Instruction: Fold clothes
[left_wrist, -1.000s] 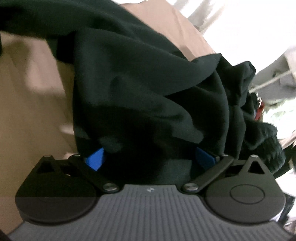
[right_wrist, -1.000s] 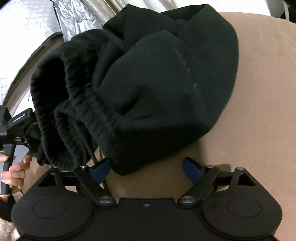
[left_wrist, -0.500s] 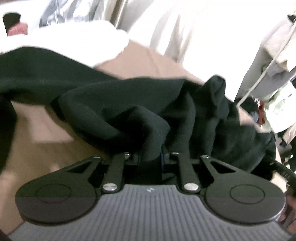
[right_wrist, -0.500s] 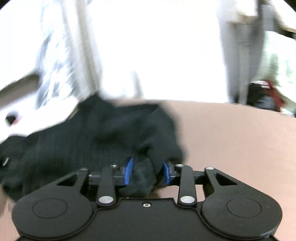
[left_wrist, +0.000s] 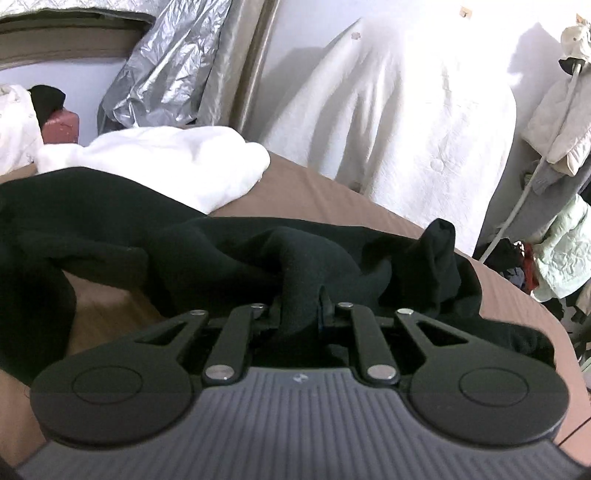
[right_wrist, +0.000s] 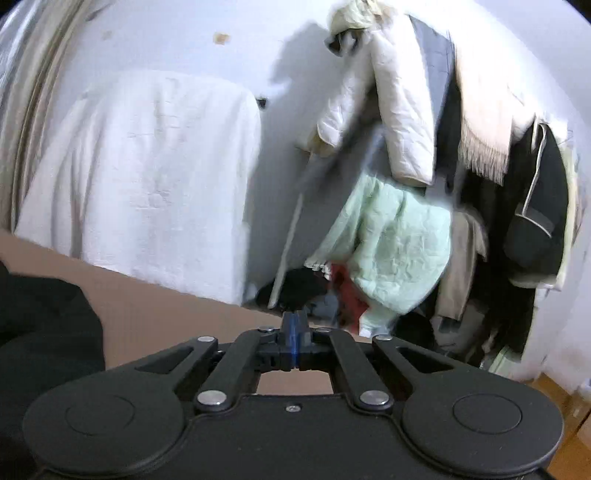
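Note:
A black fleece garment (left_wrist: 229, 251) lies bunched across the brown bed surface (left_wrist: 317, 192). My left gripper (left_wrist: 301, 306) is shut on a fold of this black garment, and the cloth rises between its jaws. In the right wrist view my right gripper (right_wrist: 293, 332) is shut with its blue pads pressed together and nothing visible between them. It points off the bed toward the hanging clothes. A part of the black garment (right_wrist: 40, 325) shows at the left edge of that view.
A white bundle of cloth (left_wrist: 177, 162) lies on the bed behind the black garment. A white cover (left_wrist: 399, 122) drapes over furniture past the bed. A rack of hanging clothes (right_wrist: 424, 177) stands at the right. Silver plastic sheeting (left_wrist: 166, 66) leans against the wall.
Both grippers closed from open. The left one shut on a fold of the black garment and lifted. The right one held cloth half a second ago; now its pads are together and it has swung right.

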